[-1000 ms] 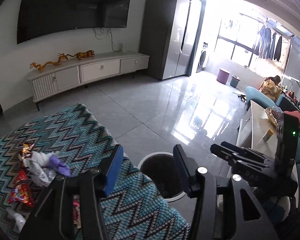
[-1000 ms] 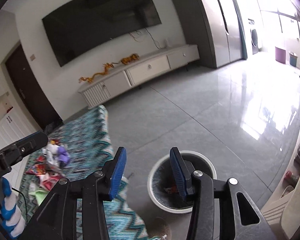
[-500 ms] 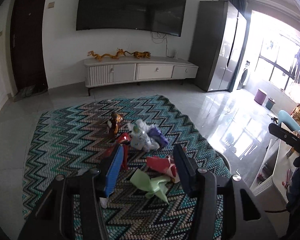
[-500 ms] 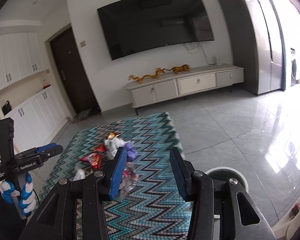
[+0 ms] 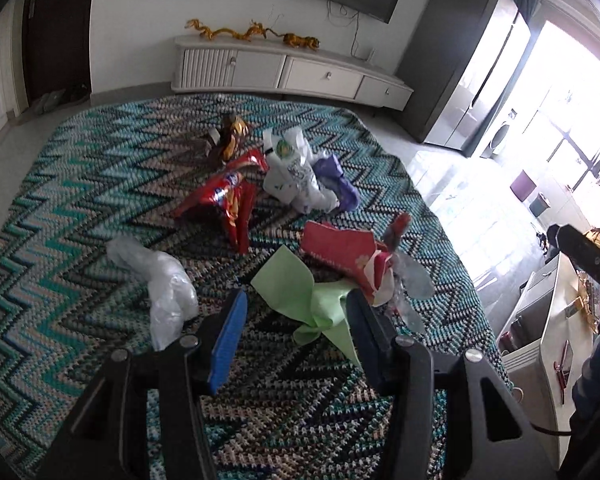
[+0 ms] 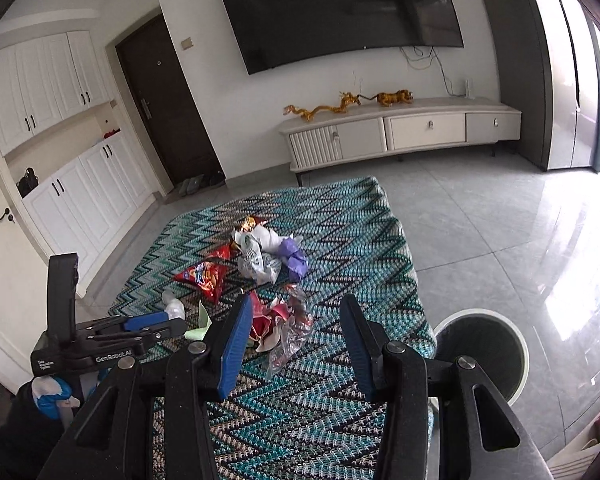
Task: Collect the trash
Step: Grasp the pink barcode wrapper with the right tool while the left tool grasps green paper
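Note:
Trash lies scattered on a zigzag rug (image 5: 60, 208): a green paper (image 5: 300, 296), a clear plastic bag (image 5: 160, 284), a red chip bag (image 5: 224, 200), a red wrapper (image 5: 336, 246), a white bag (image 5: 292, 176), a purple wad (image 5: 336, 182) and a gold wrapper (image 5: 230, 132). My left gripper (image 5: 296, 320) is open and empty, just above the green paper. My right gripper (image 6: 292, 332) is open and empty, above the red wrapper (image 6: 266, 320) and clear plastic (image 6: 292, 332). A round trash bin (image 6: 484, 354) stands off the rug's right edge.
A low TV cabinet (image 6: 400, 130) stands along the far wall under a wall TV (image 6: 340, 12). A dark tall cabinet (image 5: 456, 52) is at the right. White cupboards (image 6: 60, 152) and a dark door (image 6: 160, 108) are at the left. A white table (image 5: 560, 328) sits at the right edge.
Both grippers have swung left from the bin and bare floor toward the rug and come down closer to the trash pile. Both stay open and empty.

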The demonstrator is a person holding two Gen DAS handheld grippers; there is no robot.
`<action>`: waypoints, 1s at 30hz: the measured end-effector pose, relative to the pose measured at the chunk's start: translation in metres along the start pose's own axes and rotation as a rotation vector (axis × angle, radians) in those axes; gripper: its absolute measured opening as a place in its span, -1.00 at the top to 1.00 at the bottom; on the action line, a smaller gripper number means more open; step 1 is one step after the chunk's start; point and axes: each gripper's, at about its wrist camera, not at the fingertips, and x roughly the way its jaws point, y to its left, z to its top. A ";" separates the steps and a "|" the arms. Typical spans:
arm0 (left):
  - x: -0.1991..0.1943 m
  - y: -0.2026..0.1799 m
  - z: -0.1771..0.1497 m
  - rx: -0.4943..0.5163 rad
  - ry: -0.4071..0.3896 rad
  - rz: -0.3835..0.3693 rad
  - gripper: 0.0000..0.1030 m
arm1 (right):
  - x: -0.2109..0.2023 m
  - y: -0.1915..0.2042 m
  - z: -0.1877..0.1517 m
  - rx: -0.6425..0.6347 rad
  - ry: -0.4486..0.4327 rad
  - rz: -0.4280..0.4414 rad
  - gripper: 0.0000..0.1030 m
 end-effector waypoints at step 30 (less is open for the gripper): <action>0.053 0.017 -0.021 -0.008 0.045 -0.068 0.59 | 0.113 0.014 -0.013 -0.032 0.208 0.189 0.23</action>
